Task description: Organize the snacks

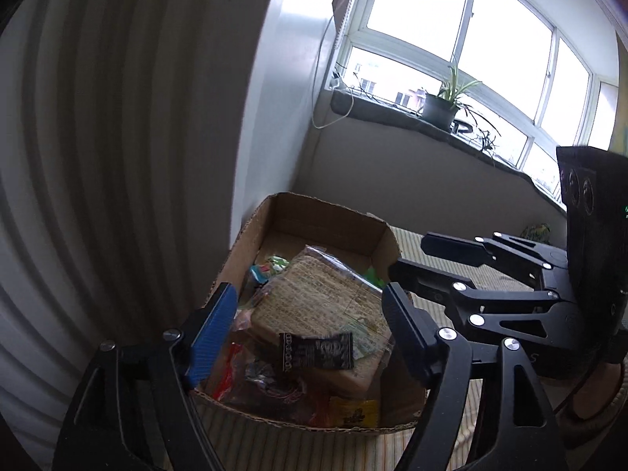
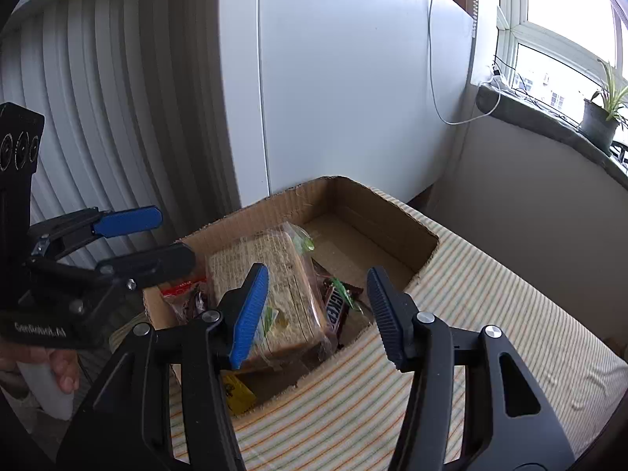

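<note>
A shallow cardboard box (image 1: 329,212) (image 2: 365,204) holds several snacks. A large clear-wrapped pack of brown crispbread (image 1: 314,298) (image 2: 271,274) lies on top. A small black sachet (image 1: 316,351) rests on it. A Snickers bar (image 2: 333,310), a yellow packet (image 1: 353,412) (image 2: 237,392) and red wrappers (image 1: 227,373) (image 2: 180,288) lie around it. My left gripper (image 1: 310,325) is open and empty above the box; it also shows in the right wrist view (image 2: 157,235). My right gripper (image 2: 314,310) is open and empty over the box's near edge, also seen in the left wrist view (image 1: 424,259).
The box sits on a striped cloth (image 2: 490,314) against a white wall panel (image 2: 341,78) and vertical blinds (image 1: 98,137). A window sill (image 1: 431,121) with a potted plant (image 1: 439,106) runs behind. A white cable (image 2: 439,78) hangs down the wall.
</note>
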